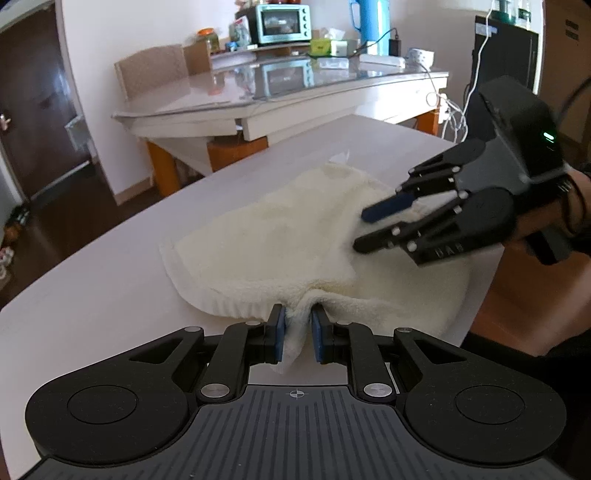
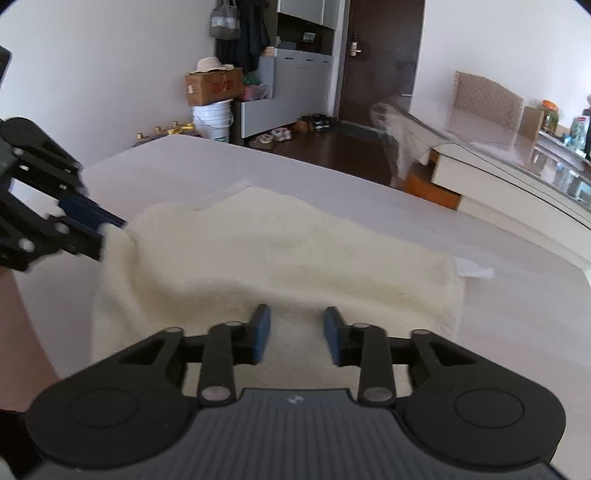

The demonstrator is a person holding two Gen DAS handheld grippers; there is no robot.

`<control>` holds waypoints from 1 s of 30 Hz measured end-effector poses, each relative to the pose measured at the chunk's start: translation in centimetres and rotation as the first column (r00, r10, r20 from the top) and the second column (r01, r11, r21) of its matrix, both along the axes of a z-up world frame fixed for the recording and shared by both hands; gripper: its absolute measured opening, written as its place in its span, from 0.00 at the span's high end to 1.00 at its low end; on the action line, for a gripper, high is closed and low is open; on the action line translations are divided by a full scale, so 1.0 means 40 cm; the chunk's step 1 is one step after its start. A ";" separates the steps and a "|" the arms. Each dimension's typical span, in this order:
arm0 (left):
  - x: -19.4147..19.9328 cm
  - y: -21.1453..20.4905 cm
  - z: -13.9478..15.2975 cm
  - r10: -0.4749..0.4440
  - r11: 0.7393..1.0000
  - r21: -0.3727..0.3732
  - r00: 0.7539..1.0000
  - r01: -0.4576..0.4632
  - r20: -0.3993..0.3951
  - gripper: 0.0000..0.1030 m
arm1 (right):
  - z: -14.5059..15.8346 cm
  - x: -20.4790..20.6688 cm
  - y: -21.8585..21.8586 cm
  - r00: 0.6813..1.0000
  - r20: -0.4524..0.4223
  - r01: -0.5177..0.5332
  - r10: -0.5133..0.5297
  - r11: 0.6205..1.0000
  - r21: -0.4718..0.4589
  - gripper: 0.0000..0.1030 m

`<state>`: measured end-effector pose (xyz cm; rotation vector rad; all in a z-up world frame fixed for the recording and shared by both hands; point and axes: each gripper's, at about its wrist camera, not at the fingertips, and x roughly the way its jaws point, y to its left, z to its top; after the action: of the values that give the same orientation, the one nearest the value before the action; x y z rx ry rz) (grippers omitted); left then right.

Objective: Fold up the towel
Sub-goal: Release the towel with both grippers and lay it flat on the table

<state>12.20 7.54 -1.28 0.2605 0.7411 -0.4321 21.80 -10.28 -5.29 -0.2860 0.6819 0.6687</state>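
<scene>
A cream towel (image 1: 295, 236) lies partly folded on the white table (image 1: 92, 280). My left gripper (image 1: 298, 332) is shut on the towel's near edge, with cloth bunched between its blue pads. My right gripper (image 1: 364, 230) hovers open over the towel's right side, nothing between its fingers. In the right wrist view the towel (image 2: 295, 251) spreads ahead, my right gripper (image 2: 297, 336) is open just above it, and the left gripper (image 2: 107, 236) pinches the towel's left corner.
The table's near right edge (image 1: 469, 317) is close to the towel. A glass-topped table (image 1: 295, 88) with a toaster oven (image 1: 282, 24) stands behind. A small white tag (image 2: 474, 271) sticks out at the towel's right edge.
</scene>
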 end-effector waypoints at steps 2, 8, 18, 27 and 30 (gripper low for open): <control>-0.003 -0.001 -0.005 -0.003 1.000 0.003 1.000 0.004 -0.008 0.81 | -0.005 0.030 -0.028 0.996 0.034 0.089 -0.088 0.995 -0.034 0.61; -0.021 0.002 -0.028 -0.004 1.000 0.031 0.999 0.006 -0.052 0.68 | -0.011 0.072 -0.082 0.981 0.035 0.194 -0.193 0.980 -0.040 0.57; -0.012 0.022 -0.053 0.023 0.997 -0.065 0.995 -0.029 -0.096 0.63 | 0.038 0.004 -0.126 0.989 -0.010 0.146 -0.146 0.983 0.113 0.57; 0.031 0.028 -0.047 0.052 0.968 -0.241 0.996 -0.068 -0.072 0.89 | 0.030 -0.068 -0.176 0.995 -0.037 0.097 -0.092 0.984 0.151 0.57; 0.040 0.041 -0.019 0.058 0.951 -0.301 0.997 -0.073 -0.058 0.89 | 0.025 -0.086 -0.168 0.997 -0.053 0.063 -0.055 0.984 0.164 0.57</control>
<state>13.80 9.20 -2.03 -0.0638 0.7177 -0.4835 18.36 -17.00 -4.30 -0.0960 0.6734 0.6734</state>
